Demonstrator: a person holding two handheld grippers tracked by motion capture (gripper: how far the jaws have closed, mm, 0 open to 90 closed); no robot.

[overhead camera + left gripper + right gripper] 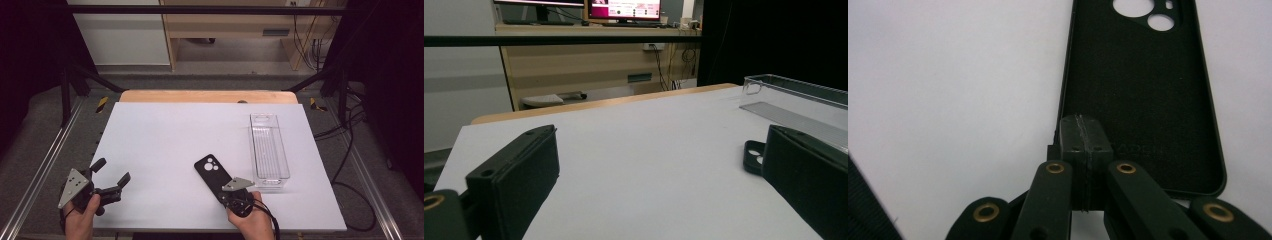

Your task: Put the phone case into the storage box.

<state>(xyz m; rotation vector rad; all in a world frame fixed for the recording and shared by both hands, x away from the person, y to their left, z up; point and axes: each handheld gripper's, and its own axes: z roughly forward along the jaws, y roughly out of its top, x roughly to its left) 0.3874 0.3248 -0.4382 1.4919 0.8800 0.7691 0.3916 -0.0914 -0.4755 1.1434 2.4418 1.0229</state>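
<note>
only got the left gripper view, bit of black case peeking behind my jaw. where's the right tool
Observer: The right tool sits at the near end of the phone case, tips over one long rim.
Operator: open or shut
Observer: Shut, jaws pressed together; I can't tell if the rim is pinched.
Operator: which way up is the case
Observer: It looks inside up, with the camera cutouts at the far end.
Operator: anything in the clear bin
Observer: No, the clear bin is empty, just right of the case.
</note>
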